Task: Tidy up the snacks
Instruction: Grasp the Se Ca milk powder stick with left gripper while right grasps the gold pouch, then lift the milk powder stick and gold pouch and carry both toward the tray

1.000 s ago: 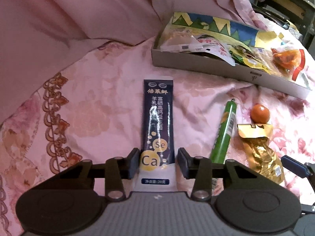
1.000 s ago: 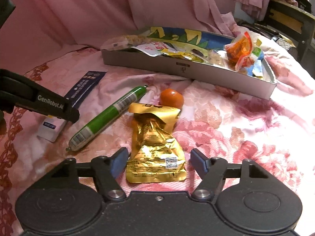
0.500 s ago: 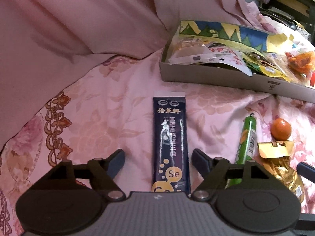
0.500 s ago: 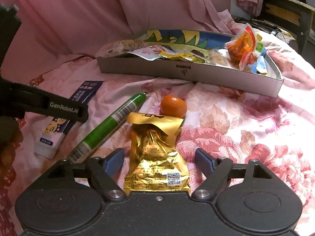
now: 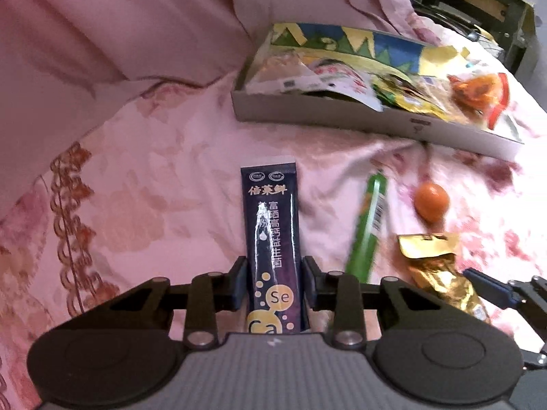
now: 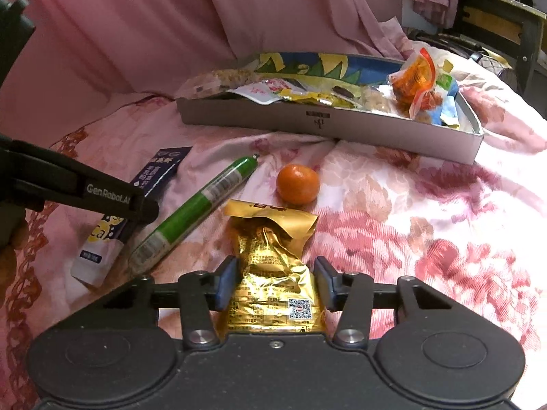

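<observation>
A navy stick sachet (image 5: 271, 222) lies lengthwise on the pink floral bedspread. My left gripper (image 5: 273, 283) is closing, and both pads touch the sachet's long edges near its lower end. A gold foil pouch (image 6: 273, 256) lies between the jaws of my right gripper (image 6: 275, 283). These are closing too, and the blue pads pinch the pouch's sides. Between the two packets lie a green sausage stick (image 6: 198, 205) and a small orange (image 6: 297, 184). A grey cardboard box (image 6: 324, 126) at the back holds several snack packets.
Pink curtain fabric hangs behind the box. A dark chair or frame (image 6: 506, 24) stands at the far right. My left gripper's finger (image 6: 85, 191) crosses the right wrist view at the left, over the sachet (image 6: 160, 171). Bare bedspread lies right of the pouch.
Both grippers' jaws stood wider half a second ago and have now closed in. The left pads meet the sachet's edges and the right pads squeeze the gold pouch narrower.
</observation>
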`<state>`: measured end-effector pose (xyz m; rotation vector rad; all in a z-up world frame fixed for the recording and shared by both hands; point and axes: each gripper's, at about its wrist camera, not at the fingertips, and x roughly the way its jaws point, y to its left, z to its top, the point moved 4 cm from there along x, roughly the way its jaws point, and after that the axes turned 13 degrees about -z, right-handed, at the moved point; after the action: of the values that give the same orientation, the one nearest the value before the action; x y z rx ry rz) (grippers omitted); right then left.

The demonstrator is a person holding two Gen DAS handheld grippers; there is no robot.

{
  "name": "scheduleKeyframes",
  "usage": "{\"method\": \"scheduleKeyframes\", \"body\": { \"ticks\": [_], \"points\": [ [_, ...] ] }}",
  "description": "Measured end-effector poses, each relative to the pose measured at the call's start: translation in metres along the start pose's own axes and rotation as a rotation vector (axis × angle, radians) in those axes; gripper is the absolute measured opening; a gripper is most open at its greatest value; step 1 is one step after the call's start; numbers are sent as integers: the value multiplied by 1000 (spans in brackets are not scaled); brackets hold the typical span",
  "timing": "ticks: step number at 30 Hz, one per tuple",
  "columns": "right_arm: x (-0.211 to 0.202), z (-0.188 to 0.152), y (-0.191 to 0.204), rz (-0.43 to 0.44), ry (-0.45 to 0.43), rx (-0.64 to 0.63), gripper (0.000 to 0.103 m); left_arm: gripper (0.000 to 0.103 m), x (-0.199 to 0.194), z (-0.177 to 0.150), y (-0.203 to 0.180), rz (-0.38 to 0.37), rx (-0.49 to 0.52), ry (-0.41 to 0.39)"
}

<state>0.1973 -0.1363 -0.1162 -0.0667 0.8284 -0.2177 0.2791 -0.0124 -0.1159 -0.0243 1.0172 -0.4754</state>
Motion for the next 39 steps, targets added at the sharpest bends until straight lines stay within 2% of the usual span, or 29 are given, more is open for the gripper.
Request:
{"method": "scheduleKeyframes", "body": {
  "ticks": [6,14,18,24,32,37,39],
  "points": [
    [-17,-10,-3,2,16,-50,49,33,-12,-16,-12,-85,-69,32],
    [-47,-11,-24,-33,-50,-83,49,31,-26,-25,-23,-241,-185,39],
    [-57,-9,-34,-34,-70,-70,49,31,-38,-25,-32,-255,-175,3],
    [-70,-2,-35,-19,-134,-136,49,31,-58,-14,-42,-260,-123,-111],
    [-72,27,-40,-29,-267,-207,49,31,-67,15,-39,-210,-106,-283],
    [-51,53,-55,-50,-281,-78,49,31,-65,52,-45,-182,-62,-410],
    [-43,63,-60,-66,-294,-37,49,31,-63,68,-48,-182,-43,-436]
  ]
}}
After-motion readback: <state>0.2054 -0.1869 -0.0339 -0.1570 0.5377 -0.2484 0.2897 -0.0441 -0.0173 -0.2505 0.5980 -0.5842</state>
